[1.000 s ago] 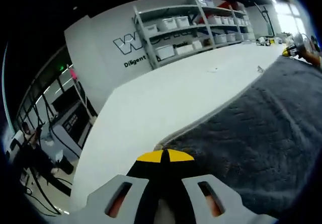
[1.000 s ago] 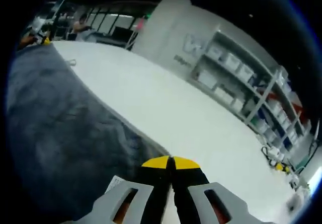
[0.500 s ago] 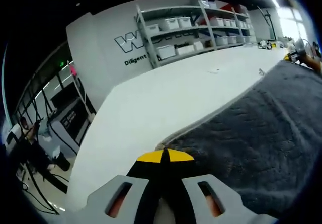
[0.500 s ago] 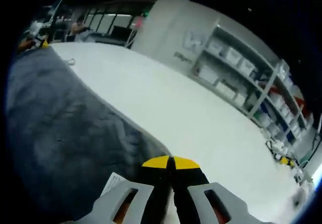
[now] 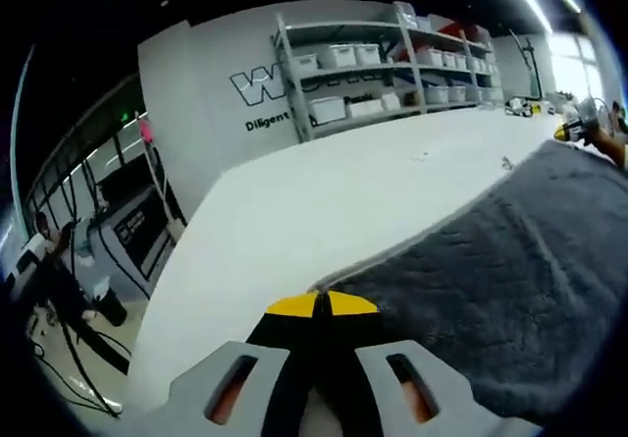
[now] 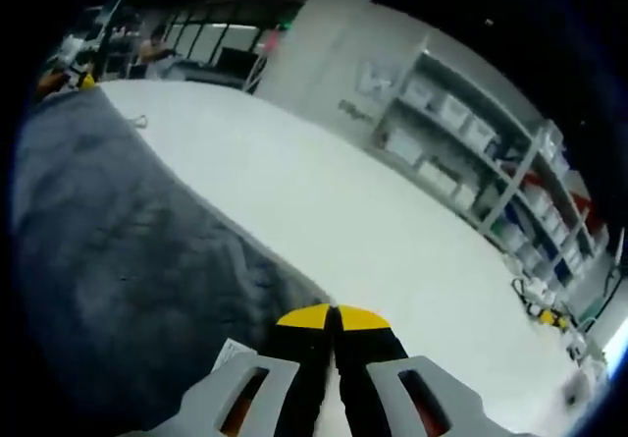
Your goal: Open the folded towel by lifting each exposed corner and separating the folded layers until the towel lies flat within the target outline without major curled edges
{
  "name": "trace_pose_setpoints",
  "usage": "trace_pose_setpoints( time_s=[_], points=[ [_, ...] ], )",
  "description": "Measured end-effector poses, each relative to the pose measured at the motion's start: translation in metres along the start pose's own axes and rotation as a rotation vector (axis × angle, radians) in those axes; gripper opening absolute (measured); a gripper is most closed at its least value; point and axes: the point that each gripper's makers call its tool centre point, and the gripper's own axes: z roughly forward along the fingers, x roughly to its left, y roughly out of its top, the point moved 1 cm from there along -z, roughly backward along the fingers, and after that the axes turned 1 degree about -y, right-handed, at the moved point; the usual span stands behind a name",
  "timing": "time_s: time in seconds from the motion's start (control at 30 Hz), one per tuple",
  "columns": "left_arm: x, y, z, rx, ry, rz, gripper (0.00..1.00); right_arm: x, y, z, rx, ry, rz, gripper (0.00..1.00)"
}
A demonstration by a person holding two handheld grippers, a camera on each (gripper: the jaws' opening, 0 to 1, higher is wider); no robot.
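A dark grey towel [image 5: 500, 260] is stretched over the white table [image 5: 324, 201] in the left gripper view, running from my jaws toward the right. My left gripper [image 5: 320, 304] is shut on the towel's near corner, yellow tips together. In the right gripper view the same towel [image 6: 108, 250] spreads to the left, with a white label [image 6: 228, 354] beside my jaws. My right gripper [image 6: 333, 316] is shut on the towel's other corner. The other gripper [image 5: 581, 128] appears small at the far right of the left gripper view, and likewise the other gripper [image 6: 61, 76] at far left of the right gripper view.
Grey shelving with white bins [image 5: 383, 69] stands behind the table against a white wall with lettering [image 5: 270, 93]. Shelving [image 6: 471, 172] also lines the far side in the right gripper view. A person [image 5: 54, 270] stands off the table's left end. Small items [image 5: 520, 108] lie at the far table edge.
Both views have tilted and shifted slightly with the hands. Both grippers stay shut on the towel corners, and the towel stays stretched between them.
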Motion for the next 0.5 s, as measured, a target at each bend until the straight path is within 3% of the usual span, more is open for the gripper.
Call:
trace_pose_setpoints(
  time_s=[0.17,0.33,0.5],
  points=[
    [0.000,0.007,-0.011,-0.026,-0.008,-0.026,0.01,-0.003,0.004,-0.005,-0.015,0.004,0.019,0.00],
    [-0.002,0.012,-0.024,-0.055,-0.025,-0.070,0.01,-0.001,0.007,-0.017,-0.018,0.023,0.097,0.00],
    [-0.002,0.011,-0.034,-0.054,-0.021,-0.058,0.01,-0.002,0.011,-0.025,-0.034,0.029,0.123,0.00]
  ],
)
